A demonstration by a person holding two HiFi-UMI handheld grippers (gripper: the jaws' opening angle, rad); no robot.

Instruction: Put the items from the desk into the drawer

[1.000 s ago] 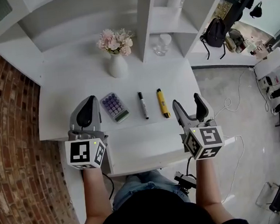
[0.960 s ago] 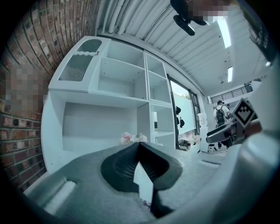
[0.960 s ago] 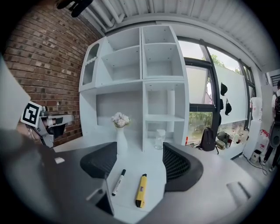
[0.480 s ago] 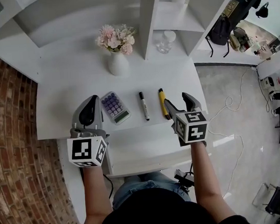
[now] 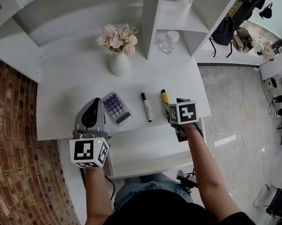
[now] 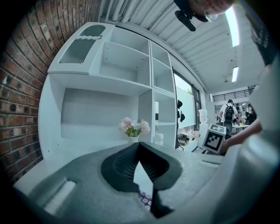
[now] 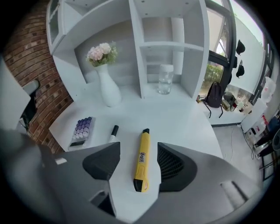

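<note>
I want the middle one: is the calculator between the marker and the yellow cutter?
No, the marker lies in the middle, calculator on its left, yellow cutter on its right.

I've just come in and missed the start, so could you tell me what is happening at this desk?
A person holding two grippers is clearing the white desk into the drawer. The right gripper straddles the yellow utility knife; its jaws have just been closing but don't grip it yet. The left gripper, jaws shut and empty, hangs by the calculator. The marker lies untouched.
</note>
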